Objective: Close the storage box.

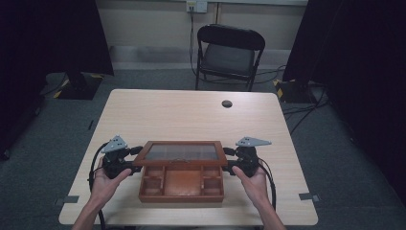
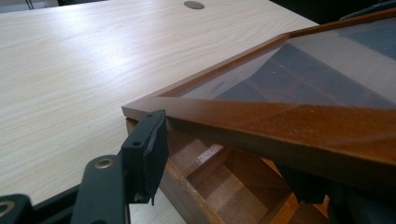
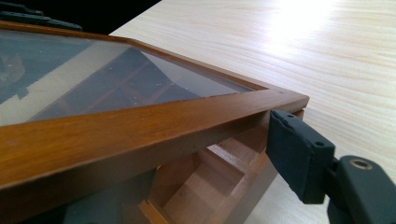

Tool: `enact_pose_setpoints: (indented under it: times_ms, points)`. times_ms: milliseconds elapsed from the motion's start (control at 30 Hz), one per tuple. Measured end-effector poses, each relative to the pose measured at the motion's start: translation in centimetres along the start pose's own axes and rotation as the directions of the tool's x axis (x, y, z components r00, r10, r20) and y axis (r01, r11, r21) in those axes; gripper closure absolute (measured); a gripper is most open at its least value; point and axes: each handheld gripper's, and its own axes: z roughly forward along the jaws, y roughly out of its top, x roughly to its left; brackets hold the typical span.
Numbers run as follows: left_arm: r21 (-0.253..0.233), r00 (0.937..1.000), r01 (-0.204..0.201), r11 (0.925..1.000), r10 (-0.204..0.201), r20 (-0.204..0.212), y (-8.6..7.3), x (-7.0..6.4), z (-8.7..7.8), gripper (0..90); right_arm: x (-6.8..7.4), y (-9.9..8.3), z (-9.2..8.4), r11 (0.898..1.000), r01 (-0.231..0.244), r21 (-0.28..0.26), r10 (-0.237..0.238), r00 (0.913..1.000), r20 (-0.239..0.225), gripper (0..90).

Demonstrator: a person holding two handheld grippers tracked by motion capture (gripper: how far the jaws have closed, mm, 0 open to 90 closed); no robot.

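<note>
**Two tools hold a box lid half raised**

The worktop [image 1: 191, 112] is pale wood, with a dark round grommet [image 1: 227, 103] near its far edge and a black folding chair [image 1: 229, 55] on the floor beyond it. A wooden box [image 1: 182, 184] sits on the near half of the worktop, between the person's hands, its open compartments showing from above. Its lid [image 1: 181, 153] (a glass pane in a brown frame) is tilted up over the far part of the box, the front edge lifted clear of the compartments.

The left tool [image 1: 135, 157] is at the lid's left front corner. In the left gripper view, one black jaw stands against the outer end of the frame [image 2: 280, 126] and the other shows under the frame's far side, so the jaws are closed on the lid's front rail. The right tool [image 1: 229, 158] is at the right front corner; in the right gripper view one jaw presses up beneath the corner of the frame [image 3: 187, 116], the other sits blurred beneath the rail, narrowly closed on the lid.
</note>
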Motion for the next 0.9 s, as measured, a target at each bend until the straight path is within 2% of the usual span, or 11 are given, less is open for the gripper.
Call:
enact_pose_setpoints:
  times_ms: [167,333,467,600,633,700,733,900]
  points:
    - [0.008,0.9999,-0.01,0.9999,0.01,0.006,-0.3,0.0,-0.1,37.8,0.0,-0.2,-0.3,1.0,0.001,-0.003,-0.001,1.0,-0.003,35.4]
    - [0.017,0.9998,0.017,0.9997,-0.017,0.003,-0.6,0.3,0.1,37.1,0.0,-0.5,-0.7,1.0,0.001,-0.004,-0.001,1.0,-0.003,34.9]
    - [0.018,0.9999,0.016,0.9997,-0.017,0.005,-0.9,0.3,0.1,36.1,0.0,-0.8,-0.8,1.0,0.002,0.002,-0.002,1.0,-0.001,34.6]
    - [0.031,1.0,0.006,0.9995,-0.006,-0.004,-1.1,0.3,0.0,31.8,0.0,-1.1,-0.9,1.0,0.008,0.015,-0.008,1.0,-0.003,34.2]
    - [0.026,0.9998,0.018,0.9995,-0.018,-0.004,-1.2,0.3,0.0,30.6,0.0,-1.2,-0.9,1.0,0.005,0.016,-0.005,1.0,-0.002,34.2]
    - [0.026,0.9999,0.011,0.9996,-0.011,-0.01,-1.3,0.4,-0.1,29.4,0.0,-1.4,-1.0,1.0,0.01,0.022,-0.01,0.9999,0.003,34.3]
    - [0.031,0.9997,0.021,0.9993,-0.02,-0.013,-1.4,0.4,-0.2,27.4,0.0,-1.5,-1.1,1.0,0.012,0.025,-0.012,0.9999,0.004,34.2]
    - [0.039,0.9997,0.023,0.999,-0.022,-0.013,-1.8,0.5,-0.1,23.8,-0.2,-2.3,-1.5,1.0,-0.004,0.012,0.004,1.0,-0.001,33.7]
